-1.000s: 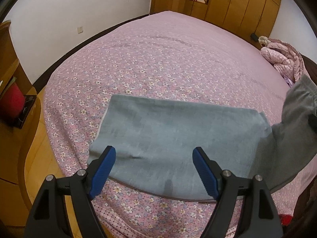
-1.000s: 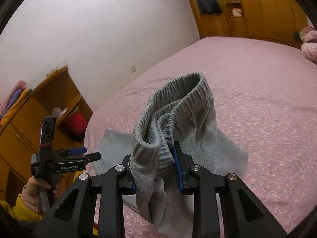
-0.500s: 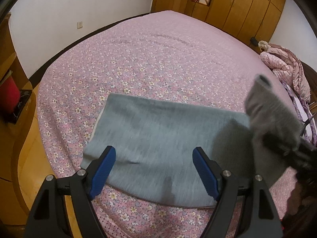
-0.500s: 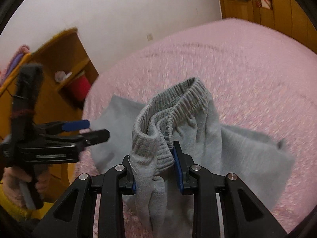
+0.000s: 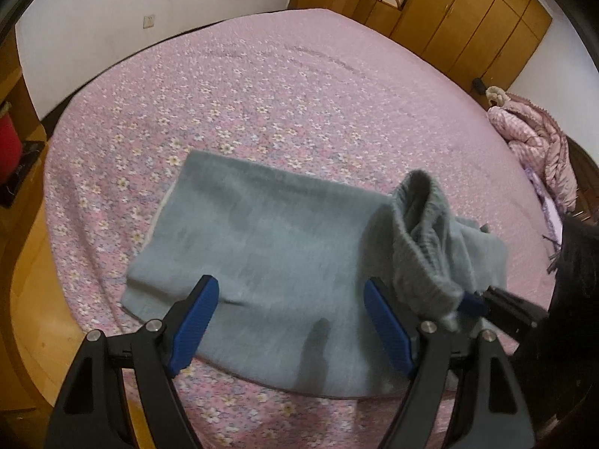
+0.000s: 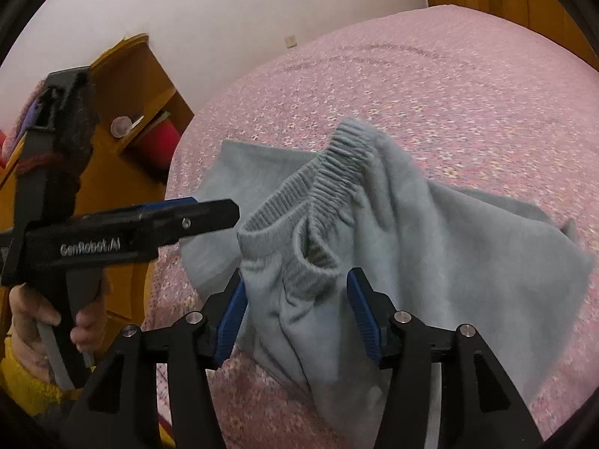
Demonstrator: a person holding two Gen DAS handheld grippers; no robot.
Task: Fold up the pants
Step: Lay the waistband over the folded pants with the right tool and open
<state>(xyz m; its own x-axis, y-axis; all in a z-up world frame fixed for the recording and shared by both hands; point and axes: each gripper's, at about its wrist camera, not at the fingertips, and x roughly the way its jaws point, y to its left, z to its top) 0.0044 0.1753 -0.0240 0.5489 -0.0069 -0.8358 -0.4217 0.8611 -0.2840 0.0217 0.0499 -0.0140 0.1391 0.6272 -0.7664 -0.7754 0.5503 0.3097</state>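
Note:
Grey pants lie folded flat on the pink flowered bed, near its front edge. Their ribbed waistband stands bunched up over the right end. In the right wrist view my right gripper has its jaws opening around that waistband. The cloth sits loosely between the blue pads, with a gap at the right pad. My left gripper hovers open over the near edge of the flat part, holding nothing. From the right wrist view the left gripper points in from the left, held by a hand.
A wooden wardrobe lines the far wall. At the bed's right edge lies a pink quilted jacket. A wooden shelf unit with a red container stands left of the bed. Bare bedspread stretches beyond the pants.
My right gripper carried the waistband leftward and down over the flat part of the pants, and its jaws have parted off the cloth. The left gripper has stayed open and nearly still.

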